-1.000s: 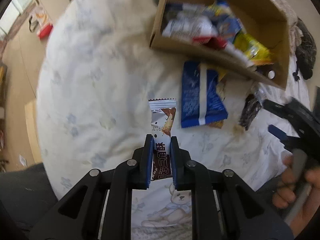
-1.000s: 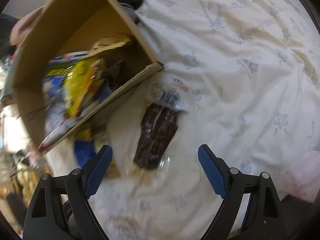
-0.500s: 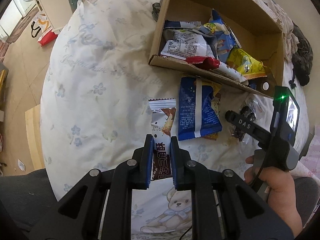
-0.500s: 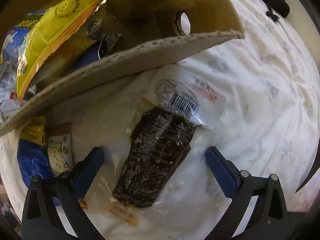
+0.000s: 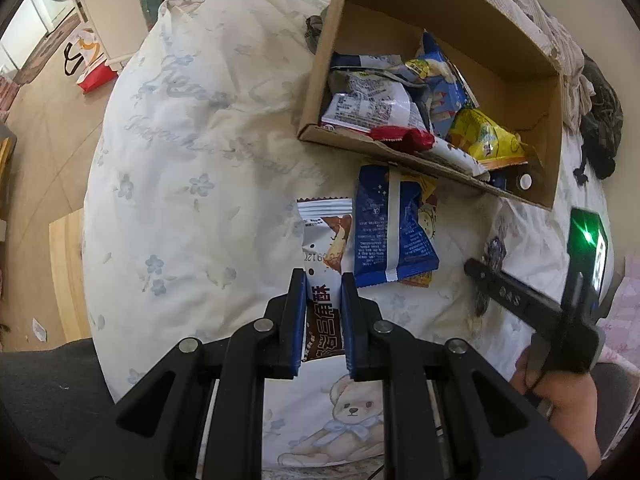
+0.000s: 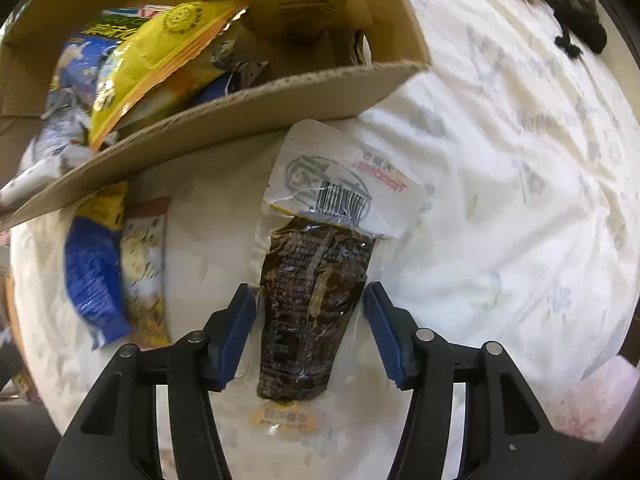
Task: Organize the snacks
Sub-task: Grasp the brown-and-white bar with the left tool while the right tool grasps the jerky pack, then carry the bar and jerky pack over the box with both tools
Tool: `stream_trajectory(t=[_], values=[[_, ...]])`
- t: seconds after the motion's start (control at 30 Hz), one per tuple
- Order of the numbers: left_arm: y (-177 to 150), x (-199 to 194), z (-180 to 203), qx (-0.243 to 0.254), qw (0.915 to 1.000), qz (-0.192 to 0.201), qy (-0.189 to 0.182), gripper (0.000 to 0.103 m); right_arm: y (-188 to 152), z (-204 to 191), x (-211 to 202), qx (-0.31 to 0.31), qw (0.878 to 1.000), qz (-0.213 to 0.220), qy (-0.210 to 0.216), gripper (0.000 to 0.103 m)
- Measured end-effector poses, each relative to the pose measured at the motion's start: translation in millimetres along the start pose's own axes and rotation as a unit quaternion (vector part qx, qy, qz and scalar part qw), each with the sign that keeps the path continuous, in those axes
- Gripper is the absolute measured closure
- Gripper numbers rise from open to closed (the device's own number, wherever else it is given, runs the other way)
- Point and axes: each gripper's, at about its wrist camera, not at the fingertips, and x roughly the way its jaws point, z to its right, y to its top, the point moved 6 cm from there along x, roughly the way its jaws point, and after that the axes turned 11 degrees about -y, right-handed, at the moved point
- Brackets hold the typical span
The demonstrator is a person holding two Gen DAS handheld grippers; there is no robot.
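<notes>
My left gripper [image 5: 323, 280] is shut on the lower end of a white and brown snack packet [image 5: 326, 232], which points away over the bedspread. My right gripper [image 6: 307, 292] points down over a dark vacuum-sealed snack pack [image 6: 316, 248] with a white barcode label. Its jaws are closing, with the pack between the blue pads [image 6: 240, 320] and a thin gap left on each side. Just beyond stands the cardboard box [image 6: 280, 100], which holds several snack bags, among them a yellow one [image 6: 160, 48]. A blue packet [image 5: 384, 224] lies in front of the box [image 5: 324, 60].
Everything rests on a soft white quilt [image 5: 192, 184] with flower and bear prints. The wooden floor [image 5: 44, 152] drops off at the left, with a red and white bag [image 5: 96, 78] on it. Dark clothing [image 5: 604, 124] lies at the far right. A person's hand [image 5: 560, 412] holds the right gripper.
The right gripper came down over the dark pack, rolled to line up with it, and its jaws narrowed around it. The left gripper kept its hold and place.
</notes>
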Motion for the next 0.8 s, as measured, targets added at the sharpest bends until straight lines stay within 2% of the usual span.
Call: stream_trajectory(t=[0.37,0.7,0.73,0.8], values=[[3.4,-5.5,1.1,0.013,0.9998,0.009,0.007,0.09,-60.0,3.5,-24.0,0.023,0.997,-0.018,0.067,0.045],[4.2,-9.1,-1.2,0.019,0.9995,0.016,0.02,0.09,-80.6,23.5,-66.3,0.028,0.99,0.004,0.137,0.045],[4.0,-9.4,-1.5,0.021,0.9994,0.017,0.022,0.09,-66.9,22.4,-71.3,0.024,0.989,0.008,0.142,0.045],[2.9,-9.6,-2.3,0.023,0.9993,0.018,0.026,0.09,-70.7,21.6,-80.7,0.018,0.988,0.019,0.154,0.045]])
